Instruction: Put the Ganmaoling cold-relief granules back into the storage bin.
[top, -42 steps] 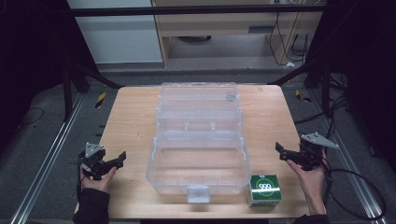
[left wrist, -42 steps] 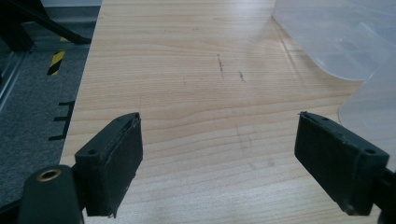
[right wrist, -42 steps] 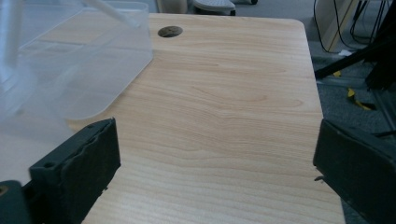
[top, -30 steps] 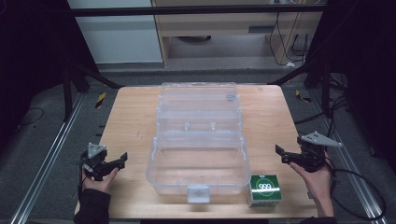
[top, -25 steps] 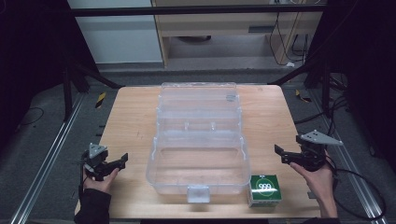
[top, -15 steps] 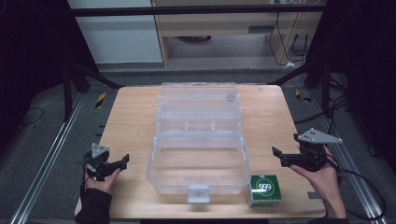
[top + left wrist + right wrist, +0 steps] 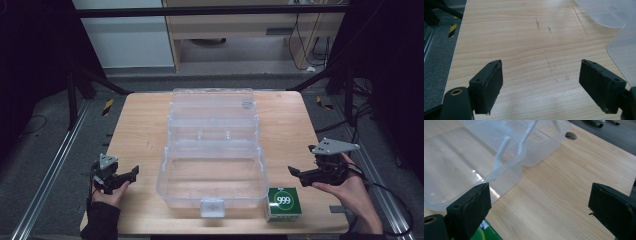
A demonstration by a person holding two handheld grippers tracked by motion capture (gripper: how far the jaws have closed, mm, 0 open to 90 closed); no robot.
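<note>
Hands come up from the bottom of the high view, one at each side of a wooden table (image 7: 140,125). On the left, a hand (image 7: 107,192) holds the left gripper (image 7: 131,173) low over the near left corner of the table. In the left gripper view, its two black jaws stand wide apart, and bare wood (image 7: 529,37) is all that lies between them. It holds nothing. A corner of see-through plastic shows at the right edge of that view.

In the middle sits a big clear plastic box (image 7: 210,175). Its lid (image 7: 212,107) is open and lies back flat toward the far side of the table. The box looks empty inside. A small white latch (image 7: 212,207) sticks out at its near edge.

Just beside the box, at its near right corner, is a small green box (image 7: 283,202) with "999" in a white circle on top. If the two touch, I cannot tell.

On the right, another hand (image 7: 350,192) holds the right gripper (image 7: 294,172), which points in toward the clear box. A grey three-cornered plate sits on top of it. In the right gripper view, its jaws are wide apart too, with nothing held. The clear box (image 7: 474,165) lies ahead of the left jaw, and a bit of the green box (image 7: 482,232) peeks out just by that jaw. A round hole (image 7: 571,135) shows in the wood at the far side.
</note>
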